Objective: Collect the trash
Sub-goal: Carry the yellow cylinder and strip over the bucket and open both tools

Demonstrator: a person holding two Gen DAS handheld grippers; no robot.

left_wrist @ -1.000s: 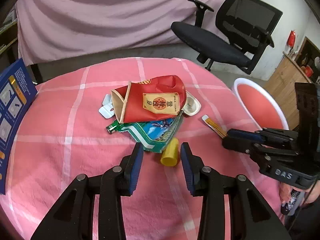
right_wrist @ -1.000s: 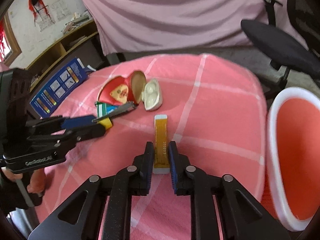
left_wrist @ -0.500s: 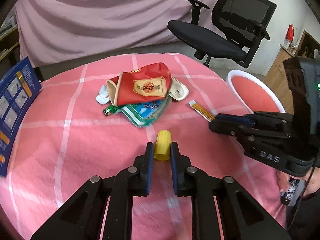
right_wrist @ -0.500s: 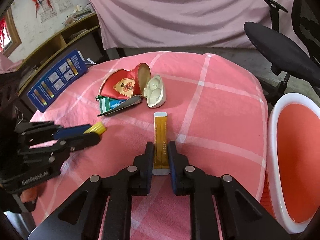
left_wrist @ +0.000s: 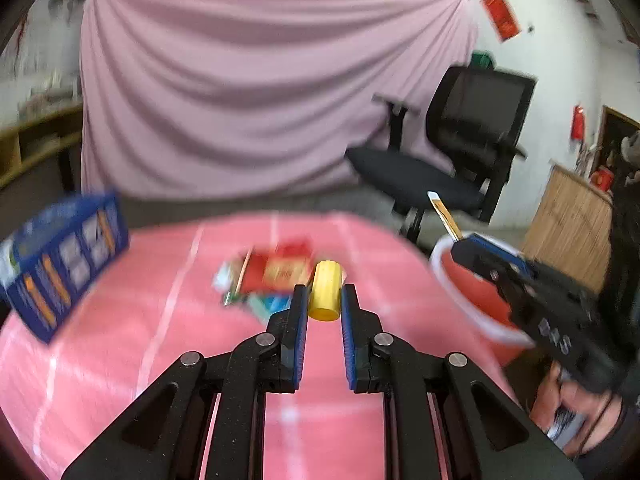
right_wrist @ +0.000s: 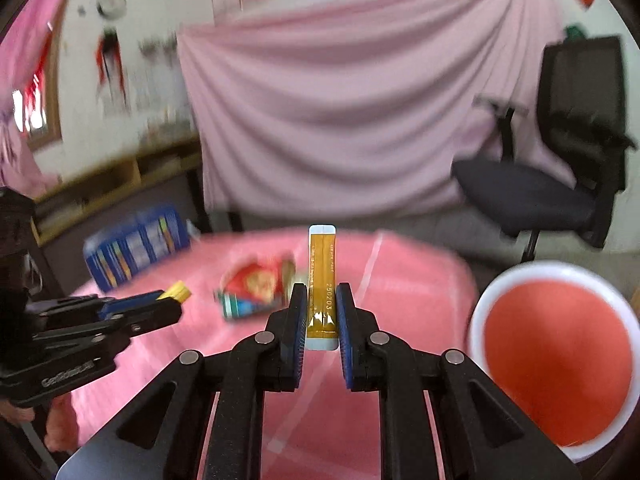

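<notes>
My left gripper [left_wrist: 324, 300] is shut on a small yellow cylinder [left_wrist: 326, 294], held clear above the pink checked tablecloth [left_wrist: 160, 340]. My right gripper [right_wrist: 322, 304] is shut on a long orange sachet [right_wrist: 322, 276] with white ends, which sticks up between the pads. In the left wrist view the right gripper [left_wrist: 464, 240] hovers over the red bin [left_wrist: 476, 304] with the sachet [left_wrist: 442, 214] pointing up. In the right wrist view the left gripper [right_wrist: 168, 300] shows at the left with the yellow cylinder [right_wrist: 178, 292]. A pile of trash [left_wrist: 272, 276], with a red packet on a green-blue wrapper, lies mid-table.
The red bin with a white rim [right_wrist: 552, 352] stands right of the table. A blue printed box [left_wrist: 64, 256] stands at the table's left edge. A black office chair [left_wrist: 456, 160] and a pink drape [left_wrist: 240, 100] are behind. A person's hand [left_wrist: 568, 404] holds the right gripper.
The left gripper shut on the yellow cylinder and lifted it off the cloth. The right gripper lifted the orange sachet off the table. Both views tilted up and blurred.
</notes>
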